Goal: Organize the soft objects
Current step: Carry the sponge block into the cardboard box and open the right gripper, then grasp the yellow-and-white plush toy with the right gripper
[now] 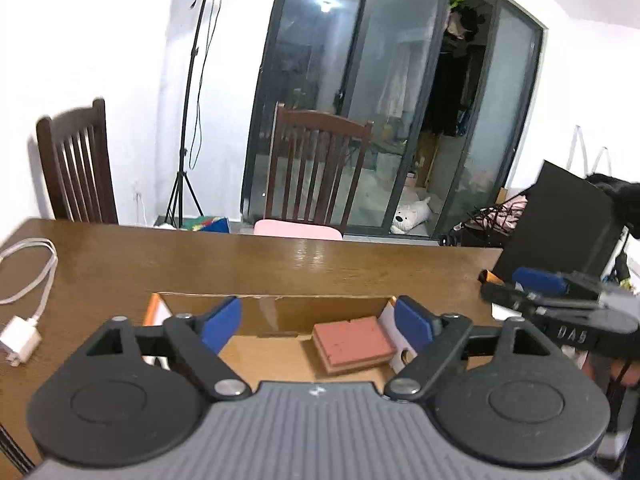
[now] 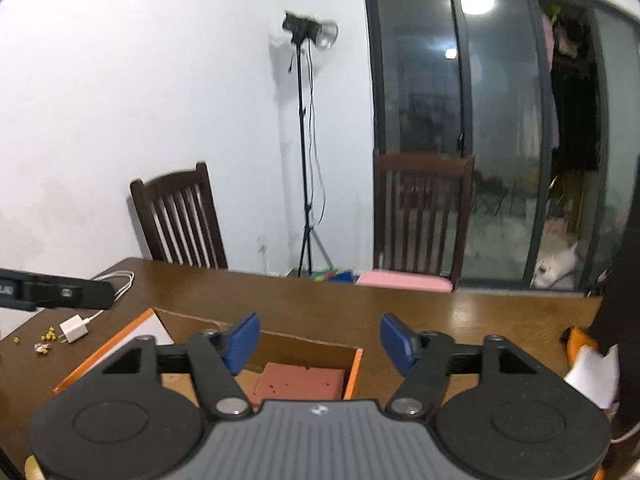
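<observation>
Nearest our lenses, both black two-finger grippers stand with their blue pads spread wide and nothing between them: the left gripper (image 1: 318, 322) and the right gripper (image 2: 318, 342) each hang empty above the open brown cardboard box with orange-edged flaps (image 1: 276, 312). Below them the task's piece, a reddish-pink rectangular sponge block on a tan base (image 1: 352, 344), lies flat on the box floor toward its right wall, close beside the white inner flap. We judge it set there to keep the soft item contained, and the parted pads suit a release already made.

Around the box, the brown wooden table (image 1: 320, 264) offers bare room on the far side. A white charger plug with its looped cable (image 1: 20, 340) sits well apart to the left, beside a few small yellow crumbs (image 2: 48, 334). Toward the right edge a black upright panel (image 1: 560, 220) narrows our clearance. Beyond the table's far edge stand two dark wooden slatted chairs (image 1: 316, 168), one with a pink cushion (image 1: 298, 230), a light stand and dark glass sliding doors.
</observation>
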### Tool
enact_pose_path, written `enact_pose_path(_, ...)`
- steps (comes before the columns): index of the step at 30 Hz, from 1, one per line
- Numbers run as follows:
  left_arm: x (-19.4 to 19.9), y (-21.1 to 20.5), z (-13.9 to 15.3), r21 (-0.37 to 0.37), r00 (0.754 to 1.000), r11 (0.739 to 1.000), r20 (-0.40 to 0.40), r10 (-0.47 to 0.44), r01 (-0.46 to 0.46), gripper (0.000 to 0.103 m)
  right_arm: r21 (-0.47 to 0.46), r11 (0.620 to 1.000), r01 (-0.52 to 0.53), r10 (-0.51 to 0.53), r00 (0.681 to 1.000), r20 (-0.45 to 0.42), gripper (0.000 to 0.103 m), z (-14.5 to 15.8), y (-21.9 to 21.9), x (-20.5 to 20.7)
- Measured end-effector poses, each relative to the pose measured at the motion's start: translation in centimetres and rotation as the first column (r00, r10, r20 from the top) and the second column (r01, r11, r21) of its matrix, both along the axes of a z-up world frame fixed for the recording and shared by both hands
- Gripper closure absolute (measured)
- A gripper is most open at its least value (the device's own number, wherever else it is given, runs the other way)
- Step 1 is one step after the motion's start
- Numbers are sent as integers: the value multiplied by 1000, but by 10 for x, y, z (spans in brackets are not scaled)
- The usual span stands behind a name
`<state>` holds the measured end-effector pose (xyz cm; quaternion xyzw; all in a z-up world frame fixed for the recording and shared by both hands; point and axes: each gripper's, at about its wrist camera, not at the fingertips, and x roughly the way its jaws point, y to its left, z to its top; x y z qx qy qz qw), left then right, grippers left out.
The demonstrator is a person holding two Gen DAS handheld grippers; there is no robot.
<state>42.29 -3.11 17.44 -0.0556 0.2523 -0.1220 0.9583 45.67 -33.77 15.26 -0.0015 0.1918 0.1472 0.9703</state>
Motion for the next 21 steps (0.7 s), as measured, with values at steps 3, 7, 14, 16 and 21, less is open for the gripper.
enact_pose_path(3, -31, 4, 8, 34, 999, 999, 43, -13, 11, 14, 5, 1000, 17, -17, 999, 40, 24, 11, -2, -27)
enact_pose_path(7, -76, 18, 7, 63, 993, 998, 115, -3, -4, 3, 13, 999, 45, -46, 989, 143, 10, 13, 2, -74)
enact_pose_path(14, -163, 30, -44, 106, 973, 987, 209, 100, -124, 0, 38, 999, -1, -7, 977, 211, 8, -28, 19, -160)
enact_pose_path(16, -185, 29, -65, 114, 966, 981, 222, 130, -158, 0, 55, 998, -25, 13, 975, 221, 3, -47, 24, -183)
enact_pose_path(21, -248, 34, -112, 107, 958, 972, 221, 184, -211, 0, 52, 997, -60, 50, 982, 184, 3, -93, 39, -248)
